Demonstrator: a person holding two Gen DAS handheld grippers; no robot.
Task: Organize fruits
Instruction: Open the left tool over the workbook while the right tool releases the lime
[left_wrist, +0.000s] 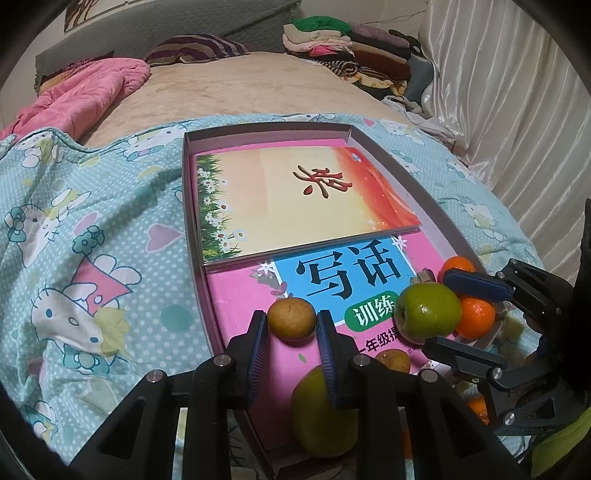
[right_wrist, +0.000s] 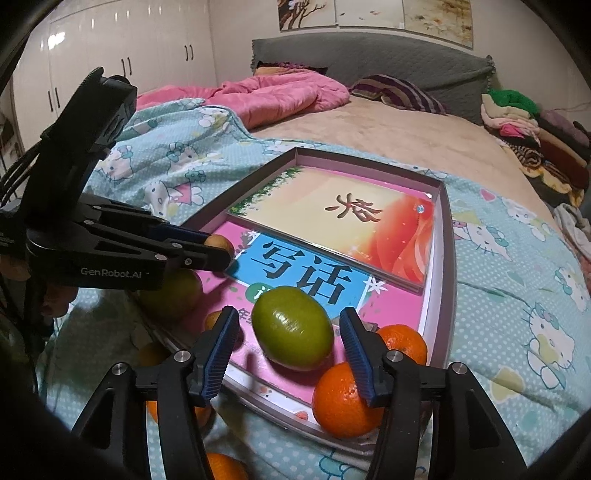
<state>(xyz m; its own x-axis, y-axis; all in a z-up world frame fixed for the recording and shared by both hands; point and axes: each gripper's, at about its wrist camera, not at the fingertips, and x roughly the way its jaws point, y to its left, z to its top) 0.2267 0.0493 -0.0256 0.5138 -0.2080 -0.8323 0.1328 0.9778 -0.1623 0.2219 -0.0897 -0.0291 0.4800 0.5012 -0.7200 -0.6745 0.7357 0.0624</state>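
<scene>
A shallow box tray (left_wrist: 430, 195) lined with books lies on the bed. My left gripper (left_wrist: 291, 325) is shut on a small brown pear (left_wrist: 291, 318), held over the pink book; it also shows in the right wrist view (right_wrist: 221, 251). My right gripper (right_wrist: 290, 332) is open around a green apple (right_wrist: 293, 326) that rests on the pink book, the pads apart from it; it also shows in the left wrist view (left_wrist: 428, 314). Two oranges (right_wrist: 345, 400) (right_wrist: 404, 341) sit in the tray's near corner. Another green apple (left_wrist: 321, 417) and a second brown pear (left_wrist: 393, 360) lie near my left fingers.
More oranges (right_wrist: 225, 467) lie on the Hello Kitty quilt (left_wrist: 92, 240) outside the tray. A pink blanket (right_wrist: 280, 92), a striped pillow (right_wrist: 399, 92) and stacked clothes (left_wrist: 351, 55) lie farther up the bed. Curtains (left_wrist: 517, 110) hang at the right, wardrobes (right_wrist: 110, 55) at the left.
</scene>
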